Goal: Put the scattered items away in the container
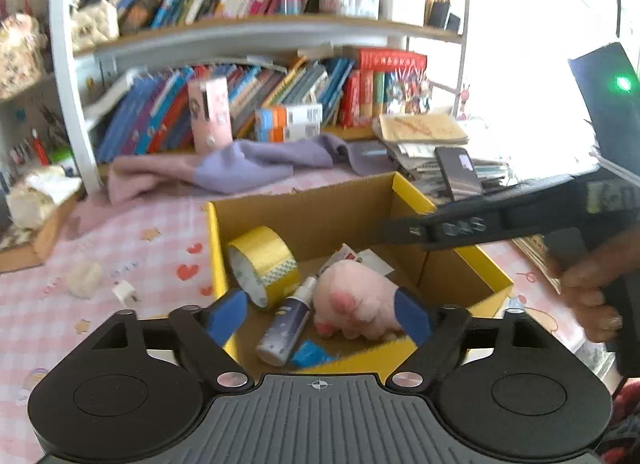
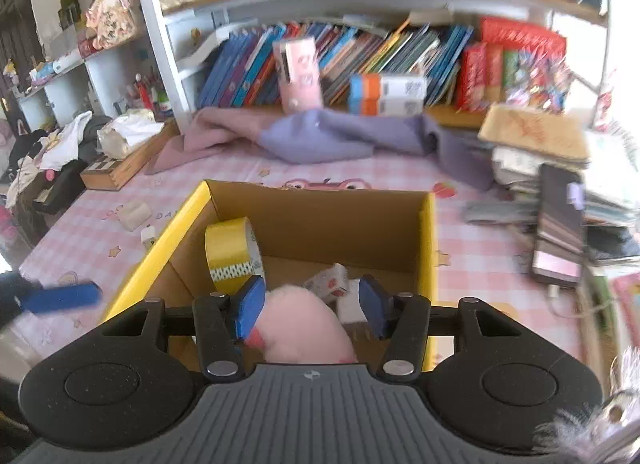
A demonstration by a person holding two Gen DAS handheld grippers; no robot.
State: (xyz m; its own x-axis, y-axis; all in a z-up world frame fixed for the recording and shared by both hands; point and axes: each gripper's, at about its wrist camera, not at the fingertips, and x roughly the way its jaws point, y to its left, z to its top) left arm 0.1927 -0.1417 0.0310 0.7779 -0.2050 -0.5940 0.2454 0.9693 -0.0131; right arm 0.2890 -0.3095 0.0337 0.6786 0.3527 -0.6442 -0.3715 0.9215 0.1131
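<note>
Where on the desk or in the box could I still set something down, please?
On the tablecloth, bare strips lie between the cardboard box and the purple cloth, and between the box and the phone. Inside, the back right corner is free. The front is crowded: tape roll, spray bottle, pink plush.

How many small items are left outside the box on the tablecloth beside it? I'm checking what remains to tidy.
2. A white tape roll and a white charger plug lie together on the checked cloth left of the yellow box. Others may be hidden.
</note>
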